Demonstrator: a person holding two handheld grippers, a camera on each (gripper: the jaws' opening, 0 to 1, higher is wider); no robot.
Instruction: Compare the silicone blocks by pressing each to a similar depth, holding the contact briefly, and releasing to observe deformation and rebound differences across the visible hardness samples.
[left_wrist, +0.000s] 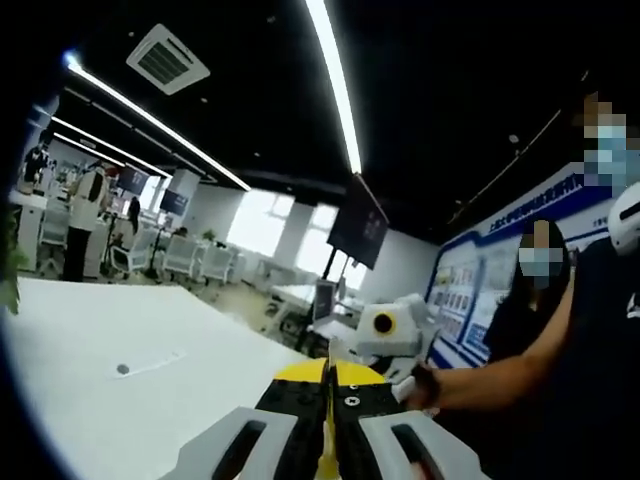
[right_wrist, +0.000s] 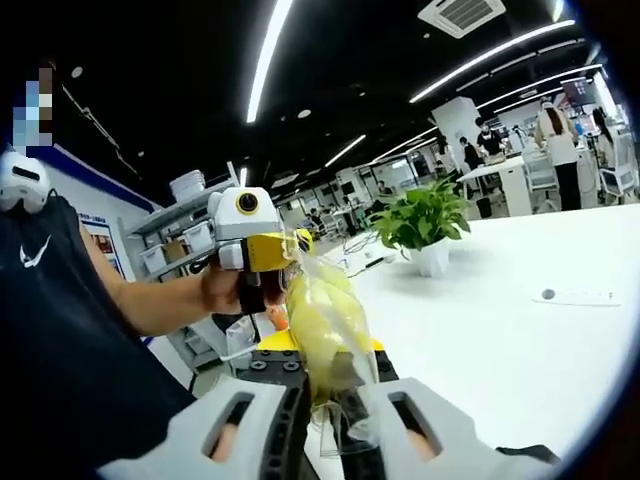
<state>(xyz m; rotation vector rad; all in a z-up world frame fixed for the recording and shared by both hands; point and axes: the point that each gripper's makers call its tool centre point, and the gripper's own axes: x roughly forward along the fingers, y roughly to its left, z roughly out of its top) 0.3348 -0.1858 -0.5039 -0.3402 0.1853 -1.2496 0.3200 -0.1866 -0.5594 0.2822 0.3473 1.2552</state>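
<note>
Left gripper view: left gripper (left_wrist: 328, 440) with jaws pressed together, only a thin yellowish sliver between them (too slim to name). Beyond the tips, slightly right, the right gripper (left_wrist: 395, 335) in a person's hand (left_wrist: 420, 385). Off to the left of the jaws, a white table (left_wrist: 110, 400) bearing a small grey dot and a pale strip. Further right, a blue wall board (left_wrist: 500, 270) with white writing, too blurred to read. Overhead ahead, a dark hanging screen (left_wrist: 357, 222).

Right gripper view: right gripper (right_wrist: 335, 400) clamped on a clear plastic bag (right_wrist: 330, 330) holding a yellow-green silicone block (right_wrist: 322, 325); long axis running straight away from the jaws, far end reaching the left gripper (right_wrist: 262, 250). Whether that one grips the bag, cannot tell here. Right of the bag, a potted plant (right_wrist: 425, 225) on the table (right_wrist: 520, 340). At left, a white swoosh logo on a dark shirt (right_wrist: 40, 330).
</note>
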